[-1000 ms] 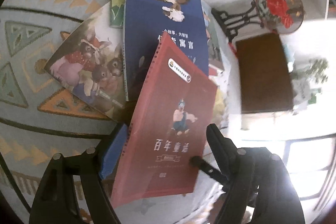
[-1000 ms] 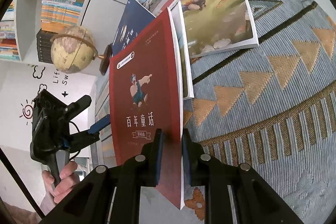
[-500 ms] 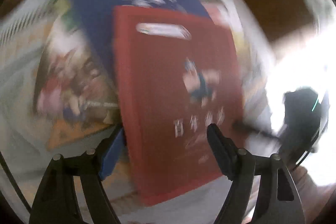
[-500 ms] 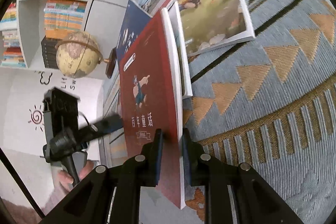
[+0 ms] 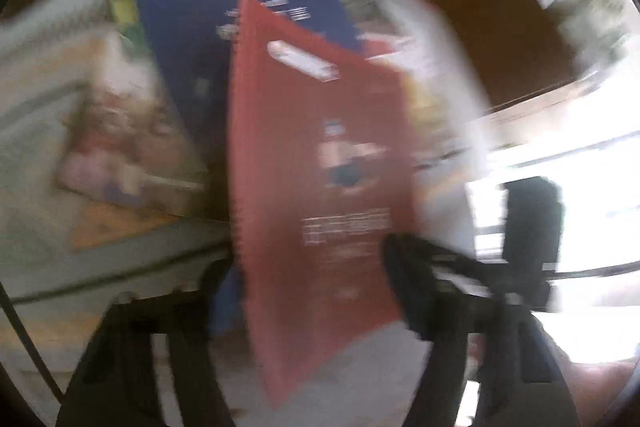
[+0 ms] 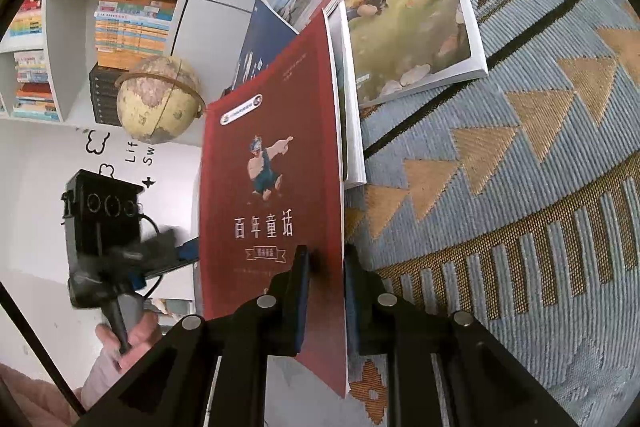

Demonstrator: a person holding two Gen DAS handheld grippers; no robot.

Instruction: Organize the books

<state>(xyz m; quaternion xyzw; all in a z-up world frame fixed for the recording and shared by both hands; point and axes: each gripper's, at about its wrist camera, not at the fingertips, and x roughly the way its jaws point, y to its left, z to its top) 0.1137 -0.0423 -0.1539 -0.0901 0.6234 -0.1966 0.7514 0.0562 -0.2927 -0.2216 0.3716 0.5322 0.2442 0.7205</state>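
Closing in from the left side of the right wrist view, the left gripper [image 6: 176, 251] was drawing its jaws together on the free edge of the red book [image 6: 272, 195], though its own blurred view left it unclear whether the pads had met the cover yet. Centre frame, that red book stood tilted up off the patterned cloth [image 6: 540, 187] on the tabletop, above the blue book [image 6: 256, 55]. Further right, the right gripper [image 6: 324, 291] had its jaws clamped on the lower edge, near the spine side. This looked like a handover or a two-handed squaring-up step. The next move likely needed a firm left-side pinch before the right let go, then lowering the book flat onto the loose pile.
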